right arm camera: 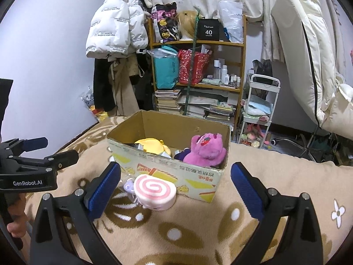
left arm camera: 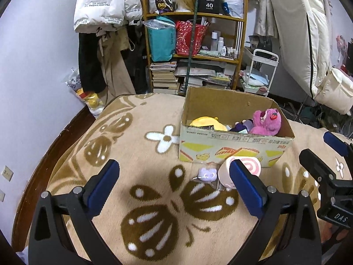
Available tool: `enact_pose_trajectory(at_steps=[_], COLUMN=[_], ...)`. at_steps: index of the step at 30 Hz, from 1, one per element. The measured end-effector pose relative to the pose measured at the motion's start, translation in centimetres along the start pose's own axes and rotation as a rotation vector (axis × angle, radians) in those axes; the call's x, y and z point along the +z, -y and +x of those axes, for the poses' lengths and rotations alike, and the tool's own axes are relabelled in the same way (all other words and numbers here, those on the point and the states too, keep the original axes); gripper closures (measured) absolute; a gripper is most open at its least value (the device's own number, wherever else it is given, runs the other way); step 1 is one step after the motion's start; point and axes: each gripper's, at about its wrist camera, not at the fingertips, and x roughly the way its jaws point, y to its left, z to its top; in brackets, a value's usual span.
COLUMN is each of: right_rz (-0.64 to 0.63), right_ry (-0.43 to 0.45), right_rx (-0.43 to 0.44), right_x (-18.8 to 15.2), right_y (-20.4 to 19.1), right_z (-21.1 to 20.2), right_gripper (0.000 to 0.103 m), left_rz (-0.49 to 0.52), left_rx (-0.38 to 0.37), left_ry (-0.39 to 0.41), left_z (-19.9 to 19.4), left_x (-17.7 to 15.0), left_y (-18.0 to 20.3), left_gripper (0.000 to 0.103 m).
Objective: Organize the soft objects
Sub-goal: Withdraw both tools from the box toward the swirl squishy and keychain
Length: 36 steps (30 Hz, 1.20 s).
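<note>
Right wrist view showed the cardboard box (right arm camera: 167,165) standing on the patterned blanket (right arm camera: 198,227), already holding a pink plush bear (right arm camera: 204,150), a yellow plush (right arm camera: 154,146) and a dark purple toy (right arm camera: 182,154). Just in front of the box's near wall lay the pink swirl-roll plush (right arm camera: 155,193), and touching its left side a small lilac toy in clear wrap (right arm camera: 129,186). The right gripper (right arm camera: 175,184) hung over the blanket before the box, its tongs wide apart and empty, with the roll plush just inside the left tong. The left gripper (left arm camera: 174,182), likewise spread and holding nothing, hovered on the near side of the box, the lilac toy (left arm camera: 206,173) between its tongs. The step in hand appeared to be the approach to the two toys not yet boxed. The next move would call for lowering a gripper around one toy, closing gently on its soft body, then lifting it clear of the box wall.
</note>
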Motion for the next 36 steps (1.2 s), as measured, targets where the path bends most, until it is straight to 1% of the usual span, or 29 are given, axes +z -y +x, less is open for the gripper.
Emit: enact_pose_trajectory(at_steps=[7, 14, 19, 23, 28, 36], right_rz=[-0.014, -0.02, -0.019, -0.014, -0.01, 0.01], right_ry=[-0.025, -0.058, -0.085, -0.103, -0.114, -0.16], right_rx=[0.002, -0.001, 0.006, 0.002, 0.007, 0.022], right_x=[-0.3, -0.9, -1.2, -1.5, -1.5, -1.9], right_y=[-0.4, -0.5, -0.8, -0.8, -0.9, -0.8], right_z=[0.7, 2.2, 3.7, 4.9, 6.2, 8.5], right_gripper=[0.0, 0.0, 0.0, 0.0, 0.0, 0.0], left_rz=[-0.014, -0.025, -0.02, 0.003, -0.002, -0.029], left_rx=[-0.002, -0.024, -0.038, -0.004, 0.004, -0.032], left_ry=[-0.049, -0.085, -0.122, -0.146, -0.176, -0.231], left_z=[1.0, 2.4, 4.2, 5.8, 7.7, 10.2], left_x=[-0.2, -0.1, 0.2, 0.6, 1.0, 1.4], left_y=[-0.5, -0.7, -0.5, -0.4, -0.8, -0.9], left_gripper=[0.004, 0.004, 0.004, 0.004, 0.004, 0.004])
